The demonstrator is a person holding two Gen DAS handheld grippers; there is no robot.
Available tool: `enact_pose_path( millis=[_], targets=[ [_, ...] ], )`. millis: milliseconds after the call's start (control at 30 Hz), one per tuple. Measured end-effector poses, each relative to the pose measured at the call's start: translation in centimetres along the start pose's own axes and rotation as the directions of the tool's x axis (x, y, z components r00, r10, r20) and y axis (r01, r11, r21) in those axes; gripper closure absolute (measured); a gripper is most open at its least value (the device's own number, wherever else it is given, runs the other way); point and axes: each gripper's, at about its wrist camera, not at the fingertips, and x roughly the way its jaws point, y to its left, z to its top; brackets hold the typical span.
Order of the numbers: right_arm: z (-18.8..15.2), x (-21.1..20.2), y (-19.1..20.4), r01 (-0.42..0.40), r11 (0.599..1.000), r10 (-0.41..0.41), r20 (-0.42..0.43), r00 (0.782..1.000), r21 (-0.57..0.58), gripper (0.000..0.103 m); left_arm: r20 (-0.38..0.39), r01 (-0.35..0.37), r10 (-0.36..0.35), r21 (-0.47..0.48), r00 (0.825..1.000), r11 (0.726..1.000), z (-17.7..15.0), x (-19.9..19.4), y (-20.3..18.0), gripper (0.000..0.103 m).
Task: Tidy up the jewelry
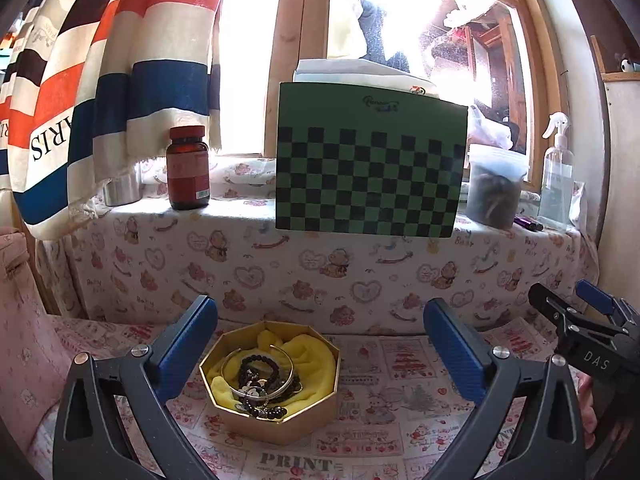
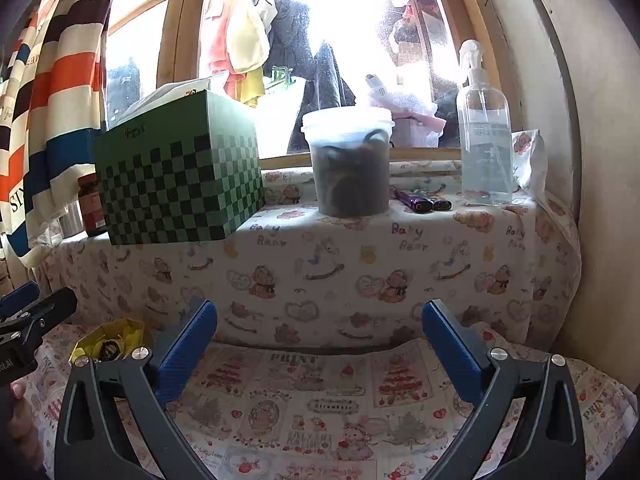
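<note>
A gold octagonal box (image 1: 280, 420) lined with yellow cloth sits on the printed cloth. Inside lie a silver bangle (image 1: 280, 384) and dark bead bracelets (image 1: 256, 368). My left gripper (image 1: 320, 336) hovers just short of the box, open wide with nothing between its blue pads (image 1: 188, 344). The right gripper (image 1: 576, 304) shows at that view's right edge, held by a hand. In the right wrist view my right gripper (image 2: 320, 336) is open over bare cloth, empty. The box (image 2: 108, 340) lies at lower left there, beside the left gripper's tip (image 2: 40, 312).
A cloth-covered ledge runs behind, under a window. On it stand a green checkered box (image 1: 372, 168), a brown pill bottle (image 1: 188, 168), a lidded plastic tub (image 2: 348, 160), a clear spray bottle (image 2: 484, 128) and lighters (image 2: 424, 202). A striped towel (image 1: 112, 92) hangs at left.
</note>
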Motion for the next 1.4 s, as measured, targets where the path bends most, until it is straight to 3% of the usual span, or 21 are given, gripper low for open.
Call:
enact_pose_path(
  millis=[100, 333, 500, 700, 1133, 1400],
  targets=[
    [-0.5, 0.2, 0.5, 0.017, 1.0, -0.017, -0.008, 1.0, -0.019, 0.0, 0.012, -0.027, 0.027, -0.035, 1.0, 0.999, -0.9, 0.1, 0.0, 0.001],
    [-0.8, -0.2, 2.0, 0.033, 0.997, -0.033, -0.003, 0.999, -0.075, 0.0, 0.056, -0.072, 0.072, -0.003, 0.996, 0.997, -1.4, -0.6, -0.8, 0.001],
    [-1.0, 0.2, 2.0, 0.031, 0.997, -0.033, -0.028, 0.999, -0.071, 0.0, 0.036, -0.098, 0.099, -0.028, 0.994, 0.995, -1.4, -0.2, -0.2, 0.001],
    [-1.1, 0.2, 2.0, 0.039, 0.997, -0.041, -0.032, 0.999, -0.072, 0.0, 0.031, -0.094, 0.096, -0.061, 0.995, 0.994, -1.5, -0.1, 0.3, 0.001],
    [-1.1, 0.3, 2.0, 0.043, 0.996, -0.046, -0.04, 0.998, -0.071, 0.0, 0.018, -0.101, 0.1, 0.02, 0.995, 0.995, -1.7, 0.0, -1.3, 0.001],
    [-1.2, 0.5, 2.0, 0.04, 0.996, -0.044, -0.044, 0.998, -0.076, 0.0, 0.013, -0.103, 0.103, 0.022, 0.995, 0.994, -1.7, 0.0, -1.3, 0.001]
  ],
)
